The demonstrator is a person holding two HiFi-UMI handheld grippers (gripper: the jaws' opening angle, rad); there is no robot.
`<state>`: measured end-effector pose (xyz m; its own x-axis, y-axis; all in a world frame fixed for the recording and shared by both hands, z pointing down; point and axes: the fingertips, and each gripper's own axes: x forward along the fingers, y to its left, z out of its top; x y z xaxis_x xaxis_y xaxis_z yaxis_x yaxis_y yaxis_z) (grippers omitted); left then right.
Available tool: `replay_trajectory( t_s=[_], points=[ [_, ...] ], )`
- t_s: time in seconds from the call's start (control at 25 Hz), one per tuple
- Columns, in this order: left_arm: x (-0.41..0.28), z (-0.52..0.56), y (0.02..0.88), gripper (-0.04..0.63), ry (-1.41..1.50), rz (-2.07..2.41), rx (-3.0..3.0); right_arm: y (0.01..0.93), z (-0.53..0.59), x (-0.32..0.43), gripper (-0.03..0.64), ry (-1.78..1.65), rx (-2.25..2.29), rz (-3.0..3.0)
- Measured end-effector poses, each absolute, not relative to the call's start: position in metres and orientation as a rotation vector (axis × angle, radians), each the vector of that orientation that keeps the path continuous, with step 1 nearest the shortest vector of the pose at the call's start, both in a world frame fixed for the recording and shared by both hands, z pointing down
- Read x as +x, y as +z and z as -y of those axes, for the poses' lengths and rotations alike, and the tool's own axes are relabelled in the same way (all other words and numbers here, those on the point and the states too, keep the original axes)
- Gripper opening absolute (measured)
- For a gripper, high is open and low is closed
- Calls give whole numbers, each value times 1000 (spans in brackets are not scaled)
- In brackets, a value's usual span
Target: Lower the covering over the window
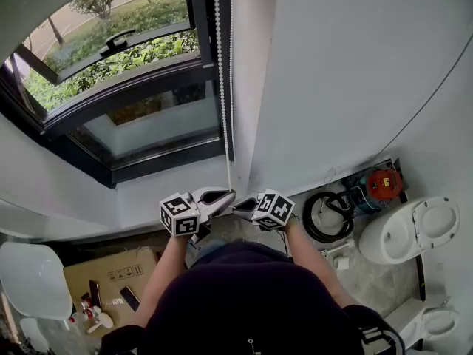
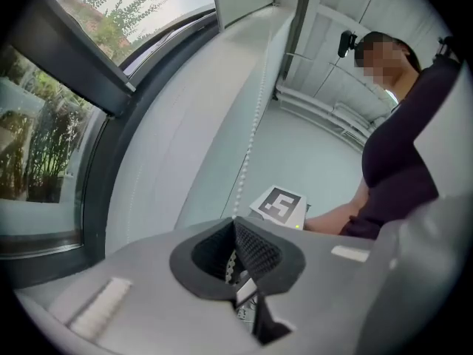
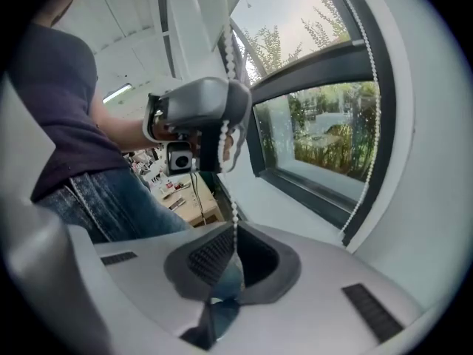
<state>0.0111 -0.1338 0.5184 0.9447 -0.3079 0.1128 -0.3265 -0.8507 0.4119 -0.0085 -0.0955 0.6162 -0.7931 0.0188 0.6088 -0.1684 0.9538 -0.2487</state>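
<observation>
The window point(image 1: 111, 65) fills the upper left of the head view, its glass uncovered. A white bead chain point(image 1: 219, 72) hangs down the dark frame's right side. My left gripper point(image 1: 224, 196) is shut on the chain near its lower end; in the left gripper view the beads point(image 2: 251, 135) run down into the closed jaws point(image 2: 236, 231). My right gripper point(image 1: 239, 208) sits just right of it and slightly lower, also shut on the chain point(image 3: 235, 198), which drops from the left gripper point(image 3: 198, 120) into its jaws point(image 3: 235, 246). A second strand point(image 3: 372, 117) hangs by the frame.
A white wall point(image 1: 347, 72) stands right of the window. On the floor below are a toilet point(image 1: 410, 231), a coiled black hose point(image 1: 329, 217), a red device point(image 1: 383, 183), a cardboard box point(image 1: 111, 276) and a white seat point(image 1: 29, 279).
</observation>
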Motion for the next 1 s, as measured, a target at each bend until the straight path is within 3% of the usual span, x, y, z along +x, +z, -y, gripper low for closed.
replay_trajectory(
  t_s=[0.08,0.16,0.2,0.72,1.0],
  points=[
    [8,138,518,12,69,471,2672,620,91,-7,21,369,61,2438],
    [5,140,520,12,59,491,2670,621,88,-4,166,383,26,2423],
    [3,140,520,12,52,497,2670,617,90,-2,173,384,36,2431],
    [7,137,520,12,46,471,2685,416,142,-14,169,2,293,2881],
    [10,135,521,12,41,470,2683,400,150,-27,39,-35,354,2915]
  ],
)
